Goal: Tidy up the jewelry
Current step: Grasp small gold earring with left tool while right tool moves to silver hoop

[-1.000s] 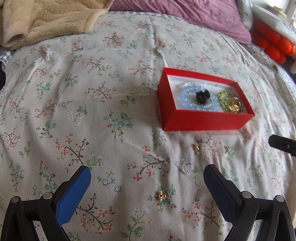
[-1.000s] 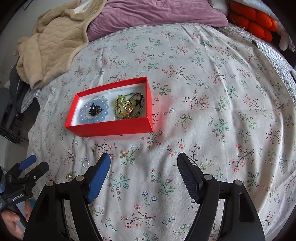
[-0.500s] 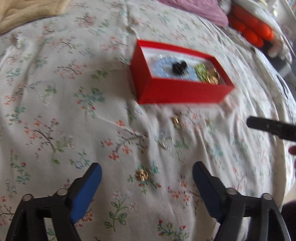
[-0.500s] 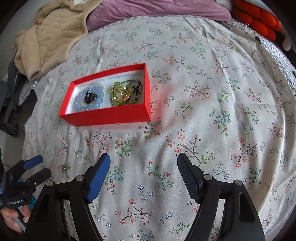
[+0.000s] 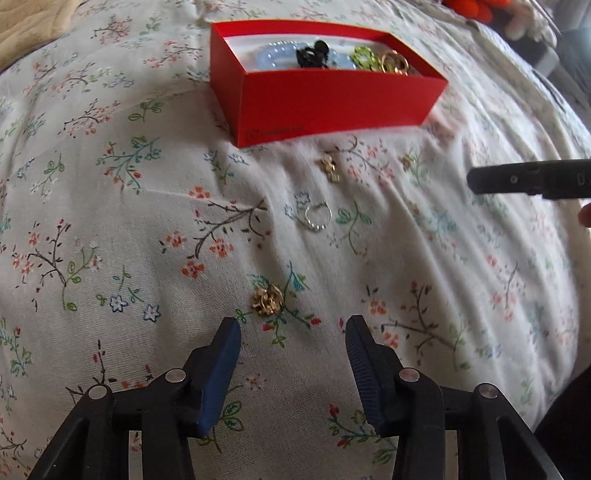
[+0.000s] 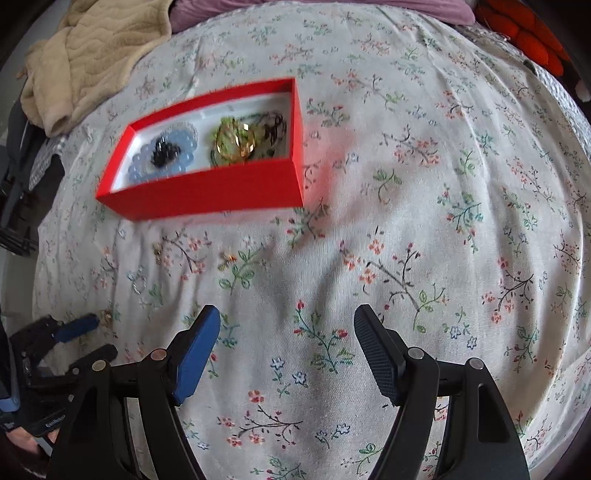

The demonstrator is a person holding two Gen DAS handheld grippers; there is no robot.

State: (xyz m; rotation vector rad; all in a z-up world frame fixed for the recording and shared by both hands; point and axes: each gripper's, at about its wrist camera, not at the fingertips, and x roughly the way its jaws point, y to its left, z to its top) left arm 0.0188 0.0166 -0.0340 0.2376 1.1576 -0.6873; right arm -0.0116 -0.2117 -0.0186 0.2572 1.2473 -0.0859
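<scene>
A red box (image 5: 332, 107) (image 6: 207, 195) on the floral bedspread holds a pale blue bead bracelet (image 5: 275, 59), a black piece, a green piece and gold rings (image 5: 395, 64). Loose on the cloth lie a gold flower earring (image 5: 266, 299), a silver ring (image 5: 317, 218), a gold charm (image 5: 330, 168) and another small gold piece (image 5: 407, 159). My left gripper (image 5: 293, 328) hovers just short of the gold flower earring; its jaws are closing with nothing between them. My right gripper (image 6: 286, 321) stands open over bare cloth, right of the loose pieces.
A beige blanket (image 6: 92, 55) lies at the far left, a purple pillow (image 6: 295, 7) behind the box, and an orange plush thing (image 6: 524, 40) at the far right. The right gripper's finger (image 5: 528, 181) reaches in from the right edge of the left wrist view.
My left gripper has dropped toward the cloth and rolled, its jaws narrowing around the spot near the gold flower earring. My right gripper has sunk a little, jaws unchanged.
</scene>
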